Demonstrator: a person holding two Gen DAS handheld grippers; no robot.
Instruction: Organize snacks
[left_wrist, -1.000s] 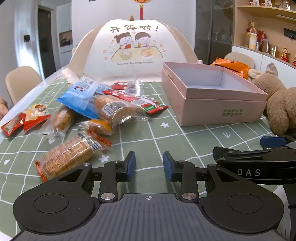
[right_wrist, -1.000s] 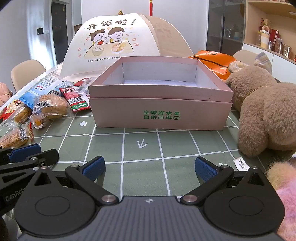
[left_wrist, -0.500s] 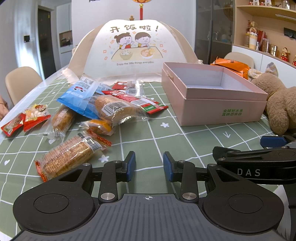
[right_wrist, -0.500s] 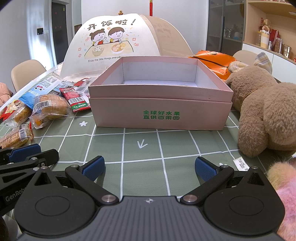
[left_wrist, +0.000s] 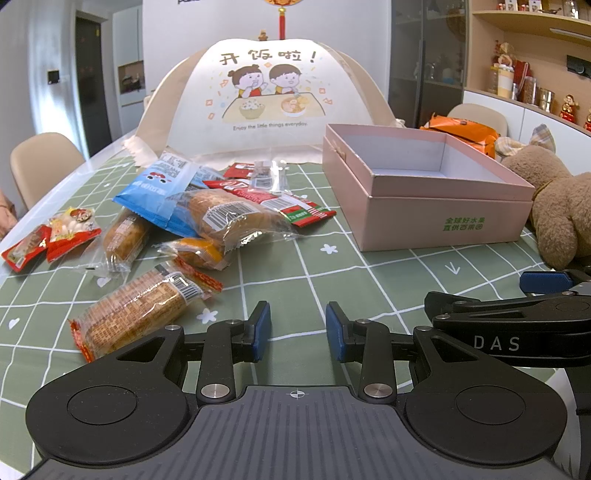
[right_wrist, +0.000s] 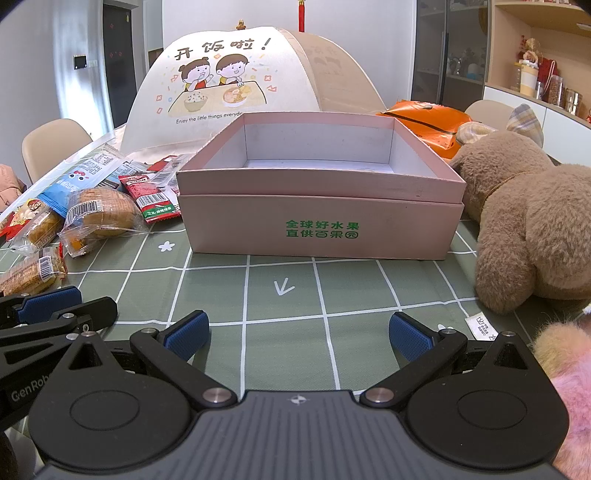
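Observation:
Several packaged snacks lie scattered on the green checked tablecloth (left_wrist: 280, 273): a biscuit pack (left_wrist: 136, 308), a wrapped bun (left_wrist: 229, 216), a blue packet (left_wrist: 159, 188), red packets (left_wrist: 295, 208). An open empty pink box (left_wrist: 436, 199) stands to their right; it also shows in the right wrist view (right_wrist: 321, 206). My left gripper (left_wrist: 297, 330) is partly open and empty, low over the cloth near the biscuit pack. My right gripper (right_wrist: 299, 334) is wide open and empty in front of the box.
A printed food-cover tent (left_wrist: 273, 96) stands behind the snacks. A brown teddy bear (right_wrist: 528, 221) lies right of the box, an orange bag (right_wrist: 428, 122) behind it. Pink fluff (right_wrist: 569, 387) sits at the near right. Beige chairs (left_wrist: 40, 166) flank the table.

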